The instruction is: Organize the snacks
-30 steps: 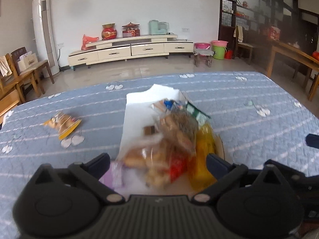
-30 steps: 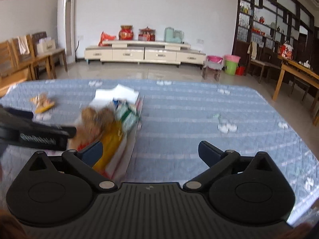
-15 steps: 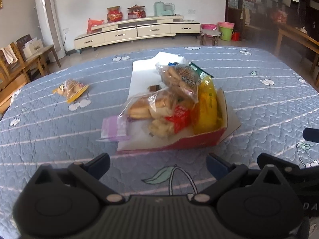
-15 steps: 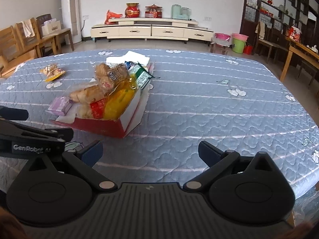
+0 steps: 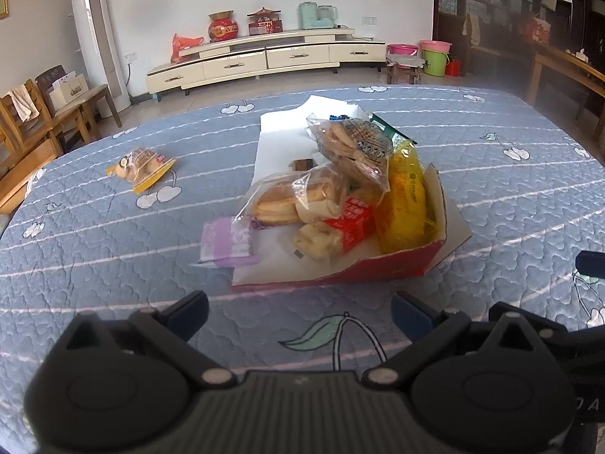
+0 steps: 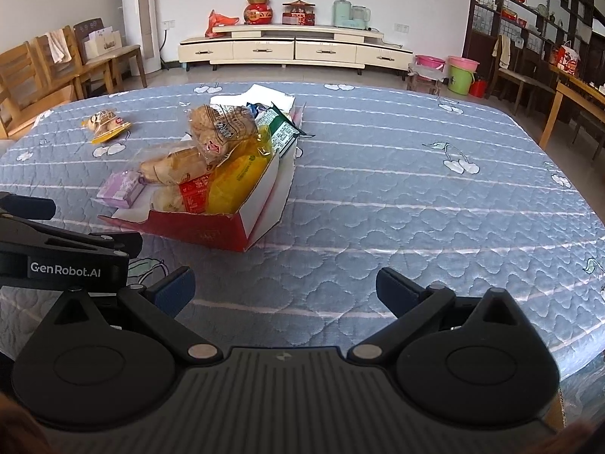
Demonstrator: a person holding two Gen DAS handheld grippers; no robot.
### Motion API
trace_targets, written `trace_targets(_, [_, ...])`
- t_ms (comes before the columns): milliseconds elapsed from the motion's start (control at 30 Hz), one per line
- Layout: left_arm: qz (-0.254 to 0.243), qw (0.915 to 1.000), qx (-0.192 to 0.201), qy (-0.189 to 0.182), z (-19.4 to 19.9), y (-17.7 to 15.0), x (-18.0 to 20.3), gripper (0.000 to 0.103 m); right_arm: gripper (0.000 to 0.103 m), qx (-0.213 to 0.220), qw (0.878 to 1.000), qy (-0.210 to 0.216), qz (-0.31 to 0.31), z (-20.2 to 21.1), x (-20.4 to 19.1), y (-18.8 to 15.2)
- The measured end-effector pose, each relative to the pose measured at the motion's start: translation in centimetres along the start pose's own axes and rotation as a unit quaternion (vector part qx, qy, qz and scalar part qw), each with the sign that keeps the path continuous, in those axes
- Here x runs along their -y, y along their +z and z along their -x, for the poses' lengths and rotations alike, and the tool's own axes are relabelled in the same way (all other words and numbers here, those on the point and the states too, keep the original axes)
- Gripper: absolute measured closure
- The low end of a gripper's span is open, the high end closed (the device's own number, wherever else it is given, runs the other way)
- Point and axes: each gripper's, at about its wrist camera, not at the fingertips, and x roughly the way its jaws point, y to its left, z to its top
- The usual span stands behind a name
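Observation:
A red-and-white cardboard box (image 5: 397, 268) (image 6: 211, 232) lies open on the blue quilted table, piled with several snack packs: bread bags, a cookie bag (image 5: 351, 143), a yellow pack (image 5: 406, 204) and a red pack. A purple packet (image 5: 227, 240) (image 6: 121, 189) hangs over the box's left edge. One snack bag (image 5: 141, 166) (image 6: 106, 123) lies alone on the cloth, far left of the box. My left gripper (image 5: 298, 310) is open and empty, just short of the box. To the box's right, my right gripper (image 6: 285, 289) is open and empty too.
The left gripper's body (image 6: 64, 257) shows at the left of the right wrist view. Blue quilted cloth (image 6: 416, 196) stretches right of the box. Wooden chairs (image 5: 34, 121) stand left of the table; a low cabinet (image 5: 264, 60) and a wooden table (image 6: 574, 98) lie beyond.
Both grippers have drawn back toward the near edge of the table, so the box sits farther from them. The snacks lie as they did.

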Motion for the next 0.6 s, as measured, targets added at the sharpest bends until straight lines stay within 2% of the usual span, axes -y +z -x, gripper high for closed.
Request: trace_targets(600, [-0.003, 1.0000, 0.000, 0.002, -0.20, 0.14, -0.15, 0.001, 0.000, -0.003, 1.000, 0.002, 0.005, 0.09, 0.03, 0.06])
